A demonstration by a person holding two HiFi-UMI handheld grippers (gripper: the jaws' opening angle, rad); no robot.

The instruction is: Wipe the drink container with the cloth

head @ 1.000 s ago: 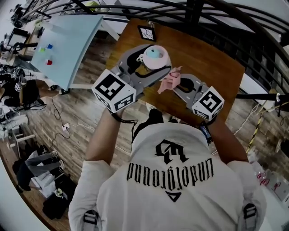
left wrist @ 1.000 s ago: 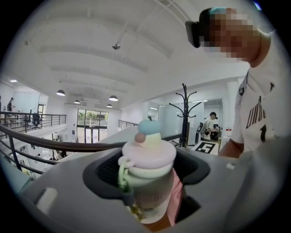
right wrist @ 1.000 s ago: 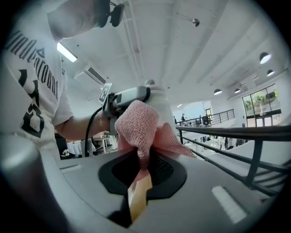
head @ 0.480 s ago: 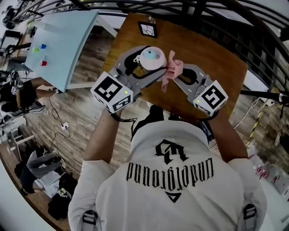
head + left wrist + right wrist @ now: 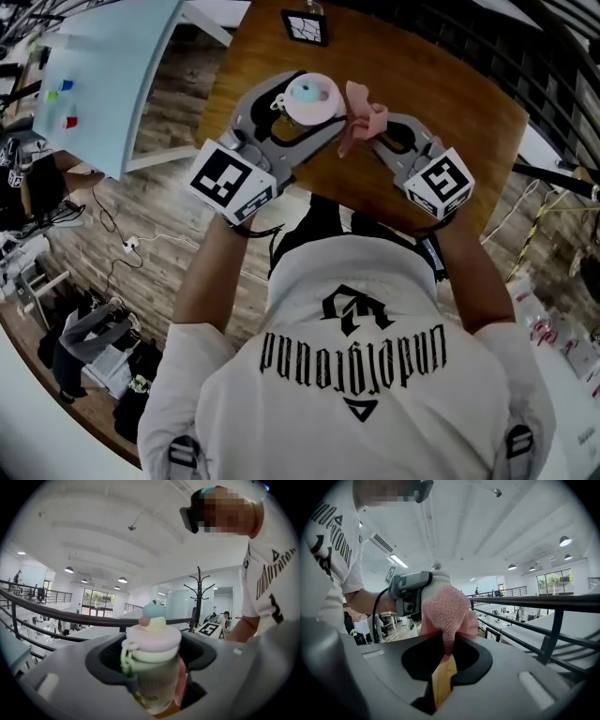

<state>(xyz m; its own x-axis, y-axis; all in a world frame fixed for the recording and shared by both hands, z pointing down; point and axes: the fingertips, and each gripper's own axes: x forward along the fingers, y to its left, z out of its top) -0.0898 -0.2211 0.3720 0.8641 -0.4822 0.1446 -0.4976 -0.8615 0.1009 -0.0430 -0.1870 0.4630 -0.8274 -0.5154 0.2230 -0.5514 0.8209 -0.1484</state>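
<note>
Head view: bottle (image 5: 312,92) clamped within left claw (image 5: 317,106).

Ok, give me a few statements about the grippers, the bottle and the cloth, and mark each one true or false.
1. The left gripper grips the drink container between its jaws. True.
2. The cloth lies spread flat on the table. False: it hangs bunched from the right gripper, right beside the container.
3. The container's lid is off. False: the pink lid with its blue knob sits on top.
4. A square marker card lies on the table beyond both grippers. True.
</note>
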